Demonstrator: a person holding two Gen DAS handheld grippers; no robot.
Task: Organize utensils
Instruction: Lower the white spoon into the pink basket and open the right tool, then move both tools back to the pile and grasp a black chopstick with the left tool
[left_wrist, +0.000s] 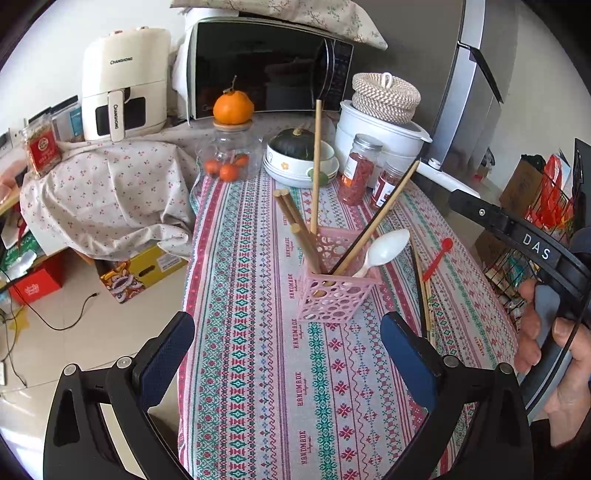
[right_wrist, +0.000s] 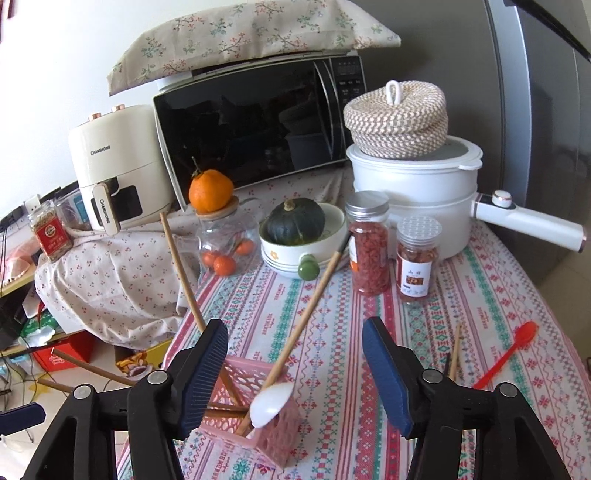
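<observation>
Utensils are gathered upright in the pink holder (left_wrist: 334, 284), a perforated basket standing on the patterned table (left_wrist: 258, 369), so that loose pieces end up in one place. It already carries several wooden chopsticks (left_wrist: 299, 229) leaning outward on its rim and a white spoon (left_wrist: 384, 251) with its bowl up. Still lying flat on the cloth, just beside the holder, are a red spoon (left_wrist: 437, 258) and a loose pair of chopsticks (left_wrist: 424, 295); I judge these are what remains to sort.

The right gripper (right_wrist: 295, 373) hangs over the holder with its jaws standing wide; the white spoon's bowl lies between them, but neither pad touches it, which reads as a spoon let go into the basket. The left gripper (left_wrist: 288, 358) waits short of the holder, jaws wide and empty.

Only the left wrist view shows the hand (left_wrist: 546, 332) gripping the right tool and the holder's full height. The right wrist view alone shows the red spoon lying well clear to the side, and the pot's long handle (right_wrist: 532, 221).
</observation>
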